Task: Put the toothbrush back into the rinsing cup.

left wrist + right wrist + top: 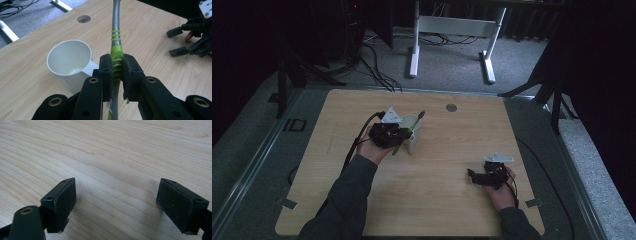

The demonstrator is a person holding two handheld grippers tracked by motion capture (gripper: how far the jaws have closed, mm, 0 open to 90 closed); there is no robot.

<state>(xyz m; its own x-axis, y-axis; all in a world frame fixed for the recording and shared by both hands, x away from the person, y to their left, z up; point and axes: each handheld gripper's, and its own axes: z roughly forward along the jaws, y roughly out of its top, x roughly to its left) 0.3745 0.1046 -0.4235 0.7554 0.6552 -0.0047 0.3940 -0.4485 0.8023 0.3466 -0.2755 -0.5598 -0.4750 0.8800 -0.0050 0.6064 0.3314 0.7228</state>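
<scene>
My left gripper (403, 135) (117, 62) is shut on the green ribbed grip of a grey and green toothbrush (413, 127) (115, 37). The toothbrush is held above the table and points away past a white cup (411, 144) (68, 60). The cup stands upright and empty just beside the jaws, its handle toward the gripper. My right gripper (473, 176) (117, 197) hovers low over bare wood at the table's right, its jaws wide apart with nothing between them. In the left gripper view the right gripper (178, 41) also shows at the far right, open.
The wooden table (442, 200) has a round cable hole (451, 107) (83, 18) near its far edge. Beyond the table stand a white desk frame (414, 50), cables on the carpet and dark stands at both sides.
</scene>
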